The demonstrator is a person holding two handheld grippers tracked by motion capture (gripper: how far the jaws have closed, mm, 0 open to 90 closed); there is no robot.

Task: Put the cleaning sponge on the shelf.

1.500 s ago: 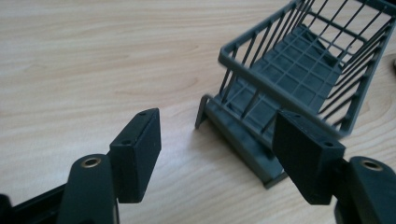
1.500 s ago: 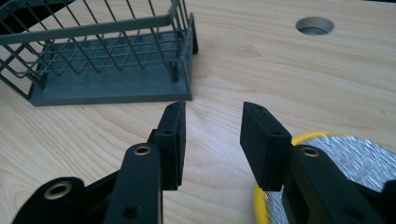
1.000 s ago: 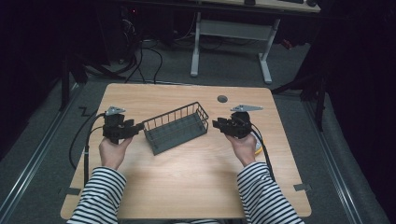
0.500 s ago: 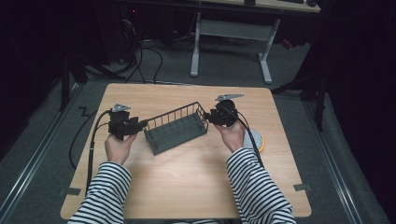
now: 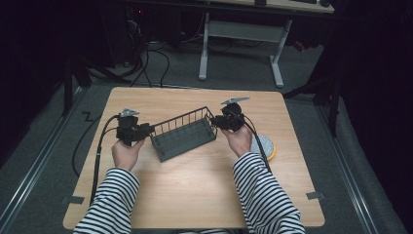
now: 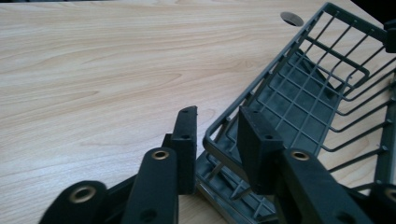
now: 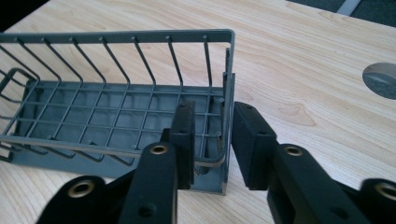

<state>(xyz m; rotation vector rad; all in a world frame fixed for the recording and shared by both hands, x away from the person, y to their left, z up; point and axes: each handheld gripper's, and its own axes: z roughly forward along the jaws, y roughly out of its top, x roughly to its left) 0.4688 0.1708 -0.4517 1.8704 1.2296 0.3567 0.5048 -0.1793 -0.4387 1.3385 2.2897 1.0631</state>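
A dark grey wire basket (image 5: pixel 185 136) lies slantwise in the middle of the wooden table (image 5: pixel 195 195). My left gripper (image 5: pixel 148 130) is at its near-left end. In the left gripper view the jaws (image 6: pixel 217 116) straddle the basket's (image 6: pixel 303 93) end rim; they have just been closing and the pads sit against the wire. My right gripper (image 5: pixel 217 122) is at the far-right end. Its jaws (image 7: pixel 214 107) have also just been closing and clamp the end wall and wire handle of the basket (image 7: pixel 116 107). The basket holds nothing.
A white round disc with a yellow rim (image 5: pixel 263 145) lies on the table behind the right wrist. A round cable hole (image 7: pixel 380 79) is in the tabletop beyond the basket. A black cable (image 5: pixel 100 146) trails off the left edge.
Both hands moved inward to the basket's two ends, the right one farther. Both pairs of jaws closed onto the end walls. The basket has stayed in place.
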